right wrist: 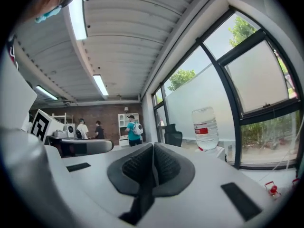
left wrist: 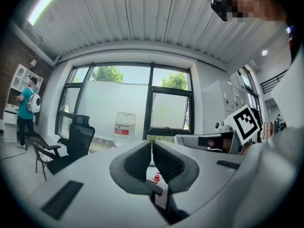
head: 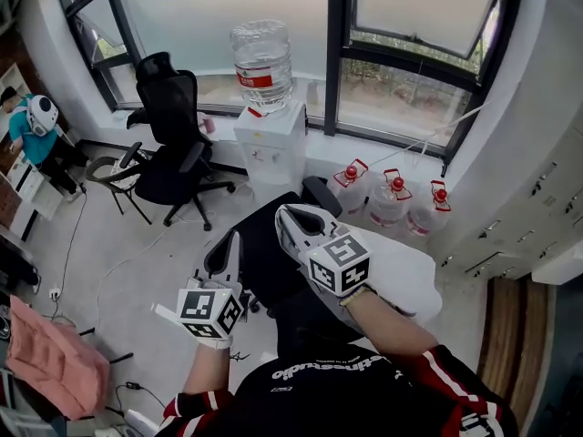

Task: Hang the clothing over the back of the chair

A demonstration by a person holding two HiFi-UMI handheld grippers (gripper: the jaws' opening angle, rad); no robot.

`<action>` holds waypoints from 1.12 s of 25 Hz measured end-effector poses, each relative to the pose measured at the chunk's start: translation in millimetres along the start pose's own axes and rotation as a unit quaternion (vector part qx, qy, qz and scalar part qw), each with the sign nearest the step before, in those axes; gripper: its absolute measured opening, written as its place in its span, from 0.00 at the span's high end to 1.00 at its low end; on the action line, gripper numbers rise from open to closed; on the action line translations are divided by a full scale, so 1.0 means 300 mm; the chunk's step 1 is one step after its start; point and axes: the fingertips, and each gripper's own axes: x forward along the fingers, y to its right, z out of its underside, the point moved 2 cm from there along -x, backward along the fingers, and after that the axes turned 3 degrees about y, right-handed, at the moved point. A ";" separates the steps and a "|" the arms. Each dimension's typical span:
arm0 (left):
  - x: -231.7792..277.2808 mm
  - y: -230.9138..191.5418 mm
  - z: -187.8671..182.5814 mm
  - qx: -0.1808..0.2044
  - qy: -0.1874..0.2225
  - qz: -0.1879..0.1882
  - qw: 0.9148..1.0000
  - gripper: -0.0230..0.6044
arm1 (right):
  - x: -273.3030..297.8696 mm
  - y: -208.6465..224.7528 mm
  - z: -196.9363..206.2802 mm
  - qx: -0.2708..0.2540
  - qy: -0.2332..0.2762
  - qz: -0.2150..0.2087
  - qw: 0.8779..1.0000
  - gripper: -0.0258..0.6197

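Between my two grippers a black garment [head: 270, 271] hangs in the air and droops toward the floor. My left gripper [head: 228, 240] holds its left end; in the left gripper view the jaws [left wrist: 152, 148] stand almost together, with black cloth [left wrist: 167, 208] coming out below them. My right gripper [head: 286, 215] is shut on the other end, and a dark strip of cloth [right wrist: 141, 201] hangs from its closed jaws [right wrist: 153, 151]. The black office chair [head: 173, 148] stands to the far left by the window, well away from both grippers.
A white water dispenser [head: 271, 144] with a large bottle stands ahead under the window. Several water jugs [head: 392, 198] sit on the floor to its right. A pink cloth [head: 55, 358] lies at the lower left. A person in a teal shirt [head: 32, 126] stands at the far left.
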 end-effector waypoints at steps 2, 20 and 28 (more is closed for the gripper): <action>-0.010 -0.030 -0.006 -0.001 0.003 -0.011 1.000 0.92 | 0.052 -0.069 -0.007 -0.003 0.001 -0.024 1.000 0.93; -0.018 -0.057 0.028 -0.006 -0.001 -0.020 1.000 0.92 | 0.016 -0.081 0.053 0.021 -0.008 -0.024 0.999 0.93; 0.002 0.005 0.026 -0.004 -0.002 0.001 1.000 0.92 | -0.082 -0.025 0.074 0.024 -0.024 0.003 0.999 0.93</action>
